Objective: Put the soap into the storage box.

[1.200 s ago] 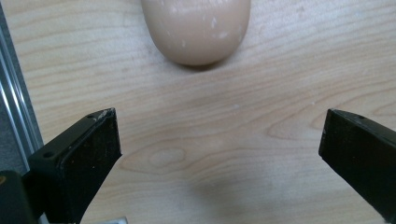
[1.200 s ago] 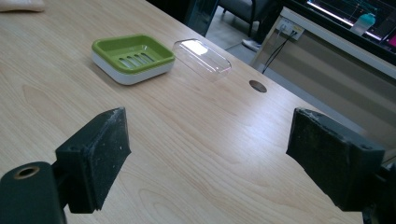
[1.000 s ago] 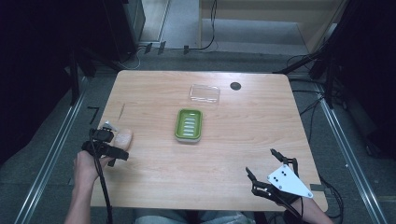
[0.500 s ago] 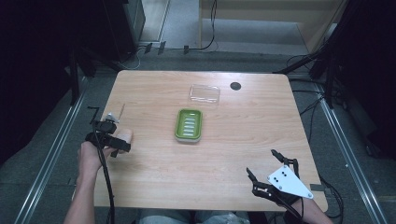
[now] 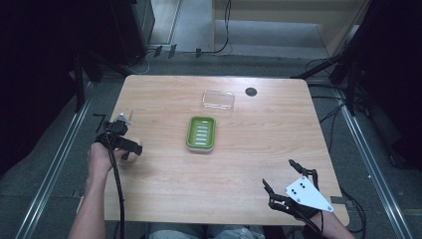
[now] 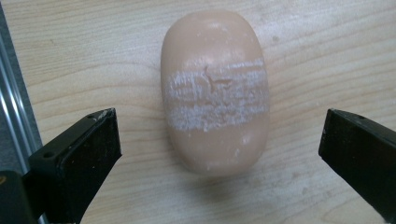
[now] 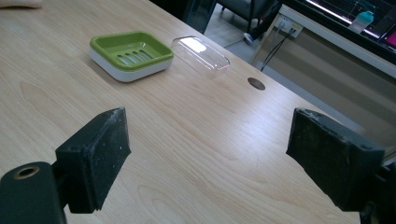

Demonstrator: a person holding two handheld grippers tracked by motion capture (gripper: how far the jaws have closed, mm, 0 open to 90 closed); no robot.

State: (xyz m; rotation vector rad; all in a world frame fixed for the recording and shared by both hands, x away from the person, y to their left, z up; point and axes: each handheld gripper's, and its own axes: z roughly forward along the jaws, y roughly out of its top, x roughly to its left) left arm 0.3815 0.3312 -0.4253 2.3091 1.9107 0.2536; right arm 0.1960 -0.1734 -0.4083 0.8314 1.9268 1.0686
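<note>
The left gripper (image 6: 219, 140) is hanging over the soap bar (image 6: 215, 91), jaws spread wide either side (soap at nine o'clock of the green soap dish (image 5: 201, 133)). Soap being slick, an off-centre squeeze could squirt it out. The right gripper (image 5: 284, 180) is idling, jaws apart.

Black two-jaw left gripper (image 5: 118, 140) with thick rectangular jaws, one bearing a small round hole in its side; a black cable (image 5: 118, 191) trails from it along a bare, sleeveless forearm (image 5: 89, 216). Black right gripper (image 5: 284, 188) carrying a pale grey three-cornered plate (image 5: 307, 193) at 5 o'clock on the table, marked by two small dark screw holes; its matte jaw pads (image 7: 99, 156) show scuffed, dusty edges.
</note>
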